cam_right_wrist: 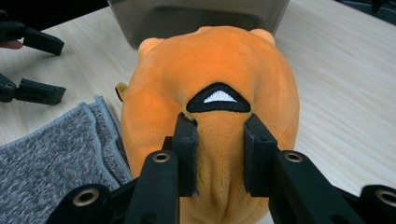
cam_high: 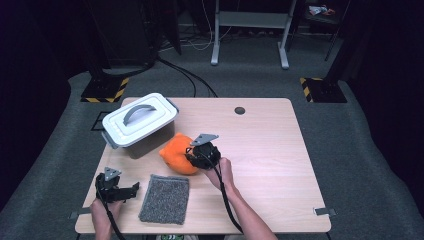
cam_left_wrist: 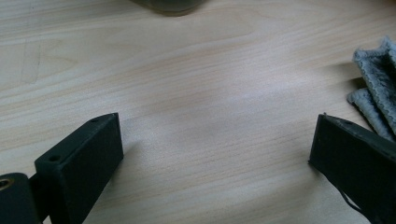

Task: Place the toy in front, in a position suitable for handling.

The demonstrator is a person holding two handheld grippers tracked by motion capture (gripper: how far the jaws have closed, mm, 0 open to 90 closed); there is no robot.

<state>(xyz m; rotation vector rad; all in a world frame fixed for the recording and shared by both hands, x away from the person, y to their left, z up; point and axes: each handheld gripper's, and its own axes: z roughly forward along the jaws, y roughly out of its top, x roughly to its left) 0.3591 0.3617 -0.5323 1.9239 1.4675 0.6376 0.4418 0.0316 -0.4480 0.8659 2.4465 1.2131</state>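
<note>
An orange plush toy (cam_high: 176, 152) lies on the wooden table (cam_high: 270, 150), just in front of a lidded box. My right gripper (cam_high: 192, 152) is shut on it: in the right gripper view both pads (cam_right_wrist: 187, 140) pinch a fold of the plush (cam_right_wrist: 219, 65) below a black and white triangle patch. My left gripper (cam_high: 135, 190) rests near the table's front left corner, open. In the left gripper view its jaws stand wide apart over bare wood (cam_left_wrist: 217, 140) with nothing between them. A folded grey towel (cam_high: 165, 197) lies flat between the two hands.
A grey box with a white handled lid (cam_high: 140, 122) stands at the back left, close behind the plush. The towel's edge (cam_left_wrist: 376, 88) lies beside the left gripper's right jaw. A small round hole (cam_high: 240, 110) marks the far table edge.
</note>
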